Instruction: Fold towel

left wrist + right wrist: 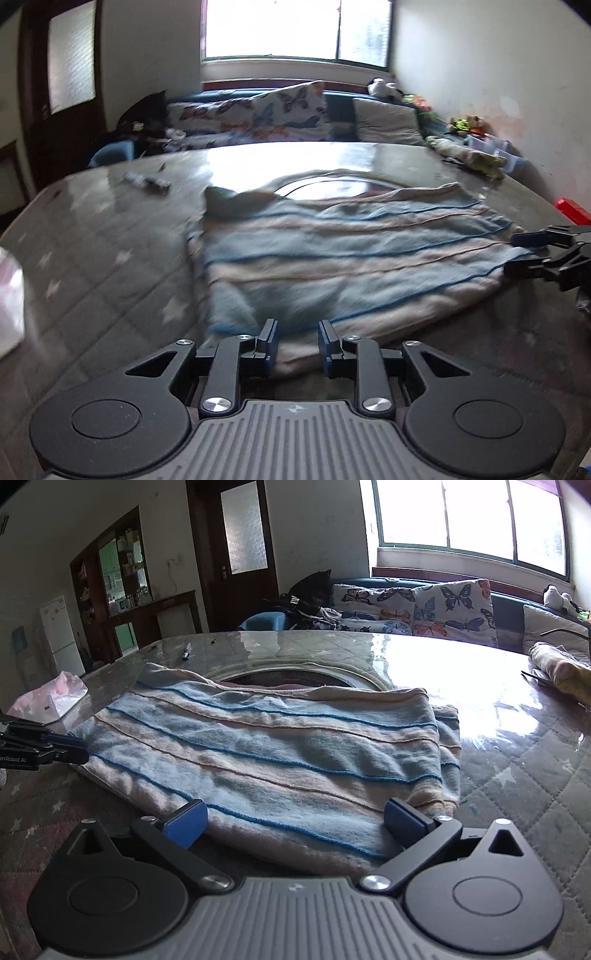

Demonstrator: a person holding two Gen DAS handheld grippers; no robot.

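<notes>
Both the left gripper (pixel 297 338) and right gripper (pixel 295 821) held their jaws apart at the striped towel (pixel 266 753); each should bite the lower-frame edge through all layers before lifting together.

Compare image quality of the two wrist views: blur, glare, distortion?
Left wrist: motion blur smears the towel and tabletop, though the left gripper itself stays sharp; window blown out, its glare on the table. Right wrist: crisp towel stripes, strong glare patch on the table at right; both views bow the table edge, fisheye.
</notes>
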